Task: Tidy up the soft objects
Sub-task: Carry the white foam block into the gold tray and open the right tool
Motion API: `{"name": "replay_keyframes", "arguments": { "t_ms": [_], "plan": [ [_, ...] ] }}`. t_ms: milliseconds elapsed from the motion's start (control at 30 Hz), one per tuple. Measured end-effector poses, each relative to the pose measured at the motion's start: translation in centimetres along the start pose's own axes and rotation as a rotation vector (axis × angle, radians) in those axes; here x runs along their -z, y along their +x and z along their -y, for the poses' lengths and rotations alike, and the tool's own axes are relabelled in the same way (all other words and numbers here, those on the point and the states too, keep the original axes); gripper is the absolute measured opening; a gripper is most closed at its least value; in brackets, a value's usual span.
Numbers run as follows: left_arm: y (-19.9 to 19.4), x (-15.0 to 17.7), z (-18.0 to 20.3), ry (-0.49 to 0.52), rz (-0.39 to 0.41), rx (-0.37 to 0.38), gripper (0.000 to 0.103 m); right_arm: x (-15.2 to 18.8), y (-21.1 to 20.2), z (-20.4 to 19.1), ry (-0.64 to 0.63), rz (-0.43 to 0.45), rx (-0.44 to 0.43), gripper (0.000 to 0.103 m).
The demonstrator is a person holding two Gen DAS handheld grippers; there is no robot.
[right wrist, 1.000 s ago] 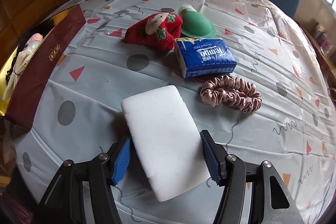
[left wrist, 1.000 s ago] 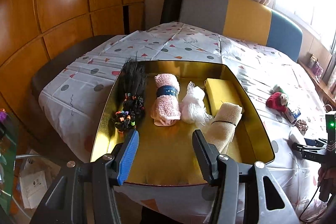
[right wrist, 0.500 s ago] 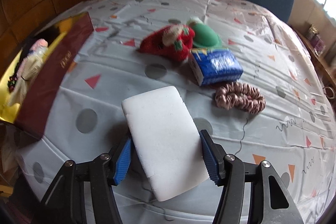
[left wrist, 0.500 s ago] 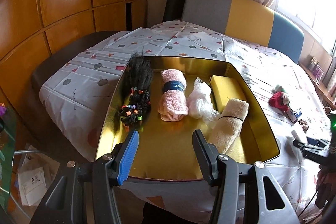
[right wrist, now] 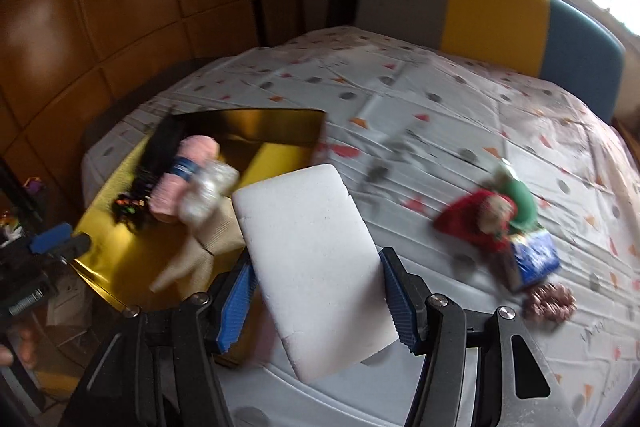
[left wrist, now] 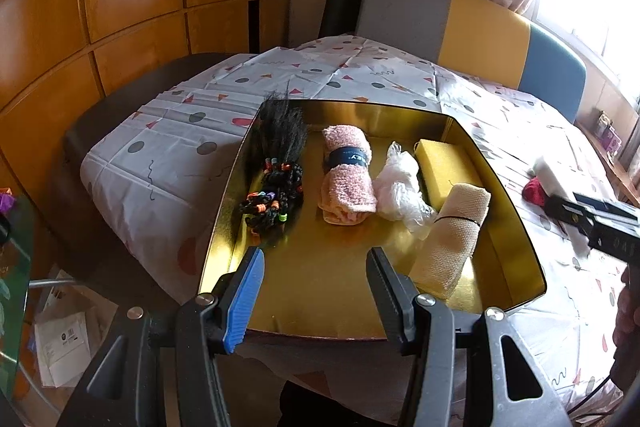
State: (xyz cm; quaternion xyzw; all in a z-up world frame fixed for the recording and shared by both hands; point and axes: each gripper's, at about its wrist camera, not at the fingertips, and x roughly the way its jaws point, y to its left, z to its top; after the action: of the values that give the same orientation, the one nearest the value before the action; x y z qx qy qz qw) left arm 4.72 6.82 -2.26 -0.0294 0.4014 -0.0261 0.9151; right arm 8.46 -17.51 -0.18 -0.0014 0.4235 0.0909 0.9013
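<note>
Patterned sheet (left wrist: 360,75) covers the bed; wood panelling fills upper left in both views, a window glares at upper right. We have a gold tray (left wrist: 224,235) at frame centre in the left view, its contents laid side by side in a row: black hairpiece (left wrist: 280,163), pink towel (left wrist: 346,175), white bag (left wrist: 400,183), yellow sponge (left wrist: 444,167), beige roll (left wrist: 452,239). We read that row as a deliberate sort, with bare tray floor near the bottom for more.

Our left gripper (left wrist: 314,291) hovers at the tray's near edge, fingers parted about halfway with nothing between them; likely waiting, out of the way.

Our right gripper (right wrist: 316,303) clamps the white foam (right wrist: 308,259) by its long sides, both pads pressing, block sticking out forward and clear of the sheet. Held so, it can go down flat into the tray.

Against a second ago: then the foam lay on the sheet at lower centre with the tray at far left edge of the right view; now the tray sits left of centre, just behind the foam. Red toy (right wrist: 476,223), tissue pack (right wrist: 536,259) and scrunchie (right wrist: 548,303) have slid to the right edge, blurred. Left view barely changed, except the right gripper now shows at its right edge.
</note>
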Motion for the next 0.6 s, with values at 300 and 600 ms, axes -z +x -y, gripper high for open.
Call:
{"name": "replay_keyframes", "arguments": {
  "t_ms": [300, 600],
  "plan": [
    [0.3, 0.1, -1.4, -0.039, -0.003, -0.009, 0.054, -5.1, 4.4, -5.0, -0.01, -0.048, -0.075, 0.061],
    [0.8, 0.3, -2.5, -0.058, -0.023, -0.013, 0.054, -6.4, 10.4, -6.8, -0.029, -0.173, -0.061, 0.071]
  ]
}}
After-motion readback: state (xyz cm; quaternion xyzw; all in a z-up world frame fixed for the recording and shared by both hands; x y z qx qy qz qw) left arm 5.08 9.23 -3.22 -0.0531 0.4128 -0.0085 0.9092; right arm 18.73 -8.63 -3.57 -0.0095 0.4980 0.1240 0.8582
